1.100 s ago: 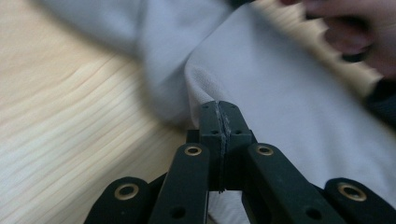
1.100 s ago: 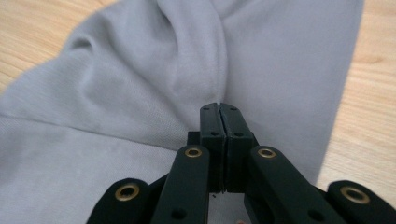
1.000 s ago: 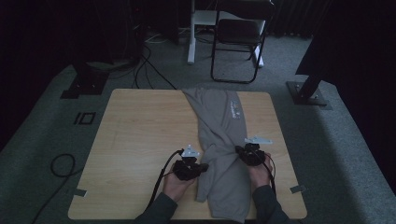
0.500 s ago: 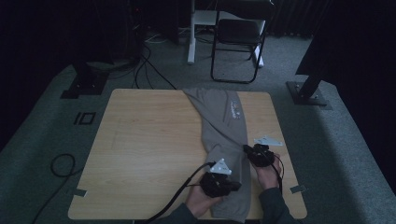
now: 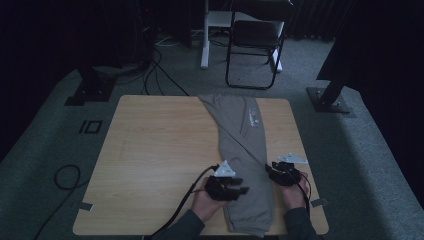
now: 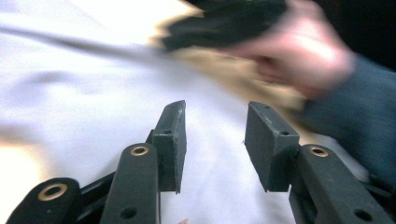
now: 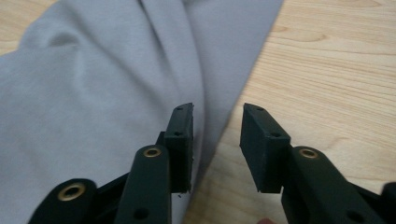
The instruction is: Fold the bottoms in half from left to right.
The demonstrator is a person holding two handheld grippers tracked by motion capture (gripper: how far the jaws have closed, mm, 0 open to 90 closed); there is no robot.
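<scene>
one pair of grey sweatpants (image 5: pixel 243 150) lies folded lengthwise into a long strip on the wooden table (image 5: pixel 150 150), running from the far edge down to the near edge, a little right of centre, with its near end between the two hands.

the left gripper (image 5: pixel 239 189) rests over the left edge of the strip near its lower end. its jaws have just been opening and now stand spread, with cloth lying under the gap but nothing pinched between the pads (the left gripper view is blurred, yet the gap reads clearly). the right gripper (image 5: pixel 270 172) sits at the right edge of the strip. its jaws have just been opening too, and in the right gripper view (image 7: pixel 215 140) they stand apart, straddling the fabric's folded edge where it meets bare wood, pressing on nothing.

the cloth looks like soft, light fleece: limp, likely to sag and slide on the smooth wood, not fragile. i judge the best hold is a pinch on the thick folded edges at each side near the lower end, taking all layers together so the fold does not fall open.

count: one garment, one table, two grippers, one folding chair (image 5: pixel 255 45) beyond the table.
</scene>
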